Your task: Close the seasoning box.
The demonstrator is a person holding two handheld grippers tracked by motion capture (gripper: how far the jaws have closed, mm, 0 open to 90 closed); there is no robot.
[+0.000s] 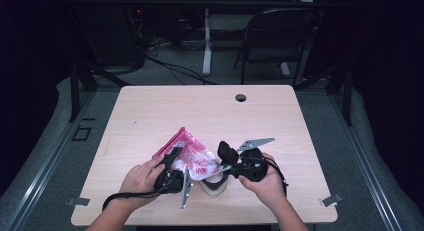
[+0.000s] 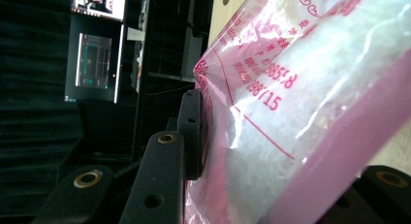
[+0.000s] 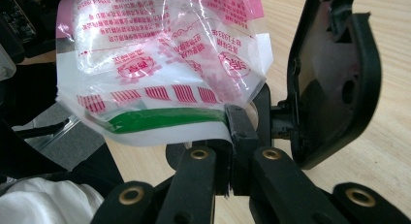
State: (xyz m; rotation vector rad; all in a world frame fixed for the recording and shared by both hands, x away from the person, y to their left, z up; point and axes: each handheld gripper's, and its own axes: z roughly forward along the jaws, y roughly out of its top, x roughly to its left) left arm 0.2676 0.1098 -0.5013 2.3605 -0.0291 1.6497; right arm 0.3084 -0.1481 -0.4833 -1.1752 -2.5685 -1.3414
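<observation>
One pink-and-clear plastic bag (image 1: 186,152), w/ pink print and a green zip strip along its mouth, sits at the near-middle of the table, lifted between both grippers. Its long axis runs from the far-left corner of the bag, pointing toward the table's far left, down to the mouth end at the near edge, where the zip strip shows in the right gripper view. The right gripper (image 3: 236,122) has its jaws together, clamped on the bag's mouth edge right at the end of the green strip, so the bag lies away to that gripper's left and up. The left gripper (image 2: 203,136) is clamped across the bag's body, one black pad flat against the film, the other side hidden behind the bag. So both hands are on it, left on the bulk, right on the opening; looks like the next move turns on pulling the mouth apart along that strip. A roll of tape (image 1: 214,185), beige, lies on the table (image 1: 280,116) just under the grippers near the front edge. Count: 1 bag, 1 roll, 2 grippers, 2 hands. Beyond the far edge: 1 black chair (image 1: 277,33) on the floor.
</observation>
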